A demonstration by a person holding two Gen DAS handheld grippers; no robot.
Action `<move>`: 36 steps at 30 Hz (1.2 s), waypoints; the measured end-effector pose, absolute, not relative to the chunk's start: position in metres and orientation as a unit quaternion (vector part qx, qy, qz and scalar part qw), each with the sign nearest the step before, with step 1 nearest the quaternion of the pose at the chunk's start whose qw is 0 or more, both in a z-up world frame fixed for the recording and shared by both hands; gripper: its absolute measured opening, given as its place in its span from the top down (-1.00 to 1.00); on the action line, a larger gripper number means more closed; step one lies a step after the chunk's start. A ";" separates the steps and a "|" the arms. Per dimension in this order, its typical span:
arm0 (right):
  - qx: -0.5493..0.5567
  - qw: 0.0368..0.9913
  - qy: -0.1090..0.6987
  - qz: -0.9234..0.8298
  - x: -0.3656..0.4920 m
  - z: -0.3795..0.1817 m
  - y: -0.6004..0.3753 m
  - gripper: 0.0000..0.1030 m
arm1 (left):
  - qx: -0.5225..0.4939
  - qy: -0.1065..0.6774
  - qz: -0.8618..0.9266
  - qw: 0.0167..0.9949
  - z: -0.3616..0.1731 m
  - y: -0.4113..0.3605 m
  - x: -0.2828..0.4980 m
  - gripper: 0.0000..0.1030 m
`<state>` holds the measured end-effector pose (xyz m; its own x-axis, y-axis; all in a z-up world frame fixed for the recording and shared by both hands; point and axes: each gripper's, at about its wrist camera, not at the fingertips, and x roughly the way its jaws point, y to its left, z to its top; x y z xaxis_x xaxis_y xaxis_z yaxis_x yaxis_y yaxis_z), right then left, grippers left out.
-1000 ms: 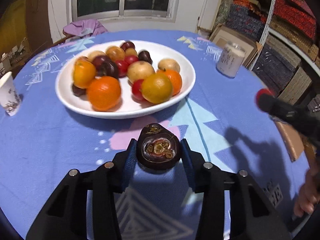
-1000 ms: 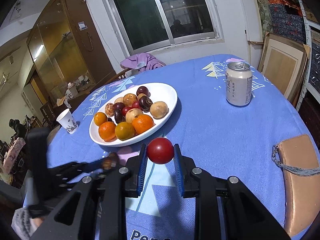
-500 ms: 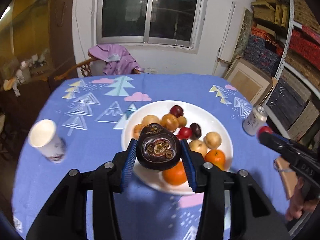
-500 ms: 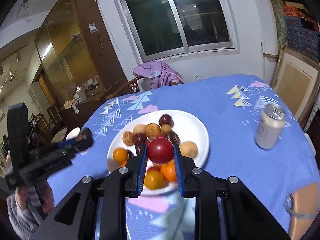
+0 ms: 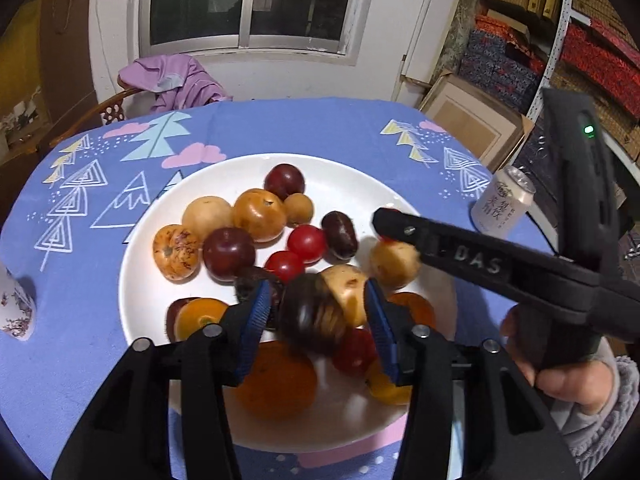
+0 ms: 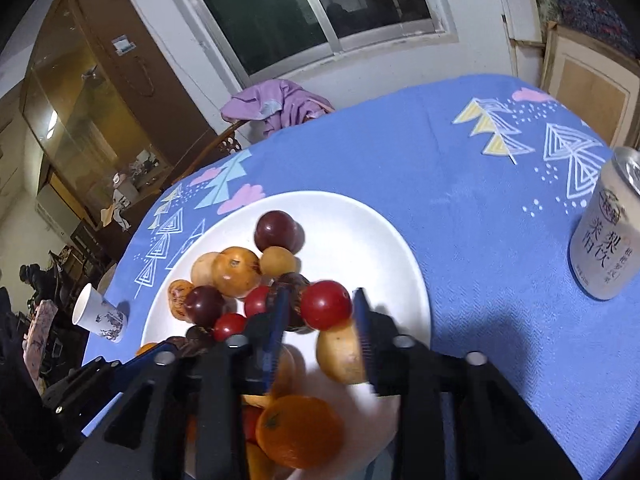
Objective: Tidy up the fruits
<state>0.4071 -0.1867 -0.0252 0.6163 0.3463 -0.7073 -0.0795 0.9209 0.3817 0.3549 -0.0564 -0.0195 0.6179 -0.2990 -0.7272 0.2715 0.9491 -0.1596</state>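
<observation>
On the left, the left claw (image 5: 316,316) hangs over the white plate (image 5: 136,280) on the blue-clothed counter (image 5: 80,380); its jaws have just been opening, and the dark purple fruit (image 5: 308,320) sits blurred between them, seemingly loose; it looks hard-shelled, round and smooth, so best pinched across its widest part; further right, the right claw (image 6: 318,316) has likewise just been opening above the same plate; the red fruit (image 6: 326,304) lies between its spread pads, apparently free; thin-skinned, light and prone to roll, it wants gentle pressure at the middle.
</observation>
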 end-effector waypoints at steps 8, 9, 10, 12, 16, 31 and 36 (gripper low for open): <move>0.178 0.904 0.366 0.130 0.379 0.019 -0.198 0.15 | -0.019 0.372 -0.158 0.914 0.007 -0.046 0.334 -0.22; 0.175 0.910 0.351 0.134 0.370 0.033 -0.197 0.13 | -0.018 0.362 -0.151 0.920 0.016 -0.041 0.327 -0.25; 0.172 0.915 0.338 0.138 0.361 0.045 -0.196 0.05 | -0.017 0.353 -0.144 0.924 0.022 -0.036 0.321 -0.34; 0.157 0.928 0.304 0.147 0.336 0.073 -0.191 -0.13 | -0.015 0.334 -0.129 0.933 0.035 -0.027 0.305 -0.48; 0.115 0.950 0.246 0.156 0.278 0.108 -0.177 -0.36 | -0.013 0.305 -0.102 0.947 0.054 -0.006 0.262 -0.60; 0.026 0.956 0.284 0.070 0.176 0.015 -0.160 -0.93 | 0.016 0.342 -0.047 0.938 -0.014 -0.002 0.177 -0.91; -0.004 0.963 0.266 0.048 0.170 0.014 -0.152 -0.93 | 0.016 0.346 -0.047 0.937 -0.018 0.001 0.181 -0.91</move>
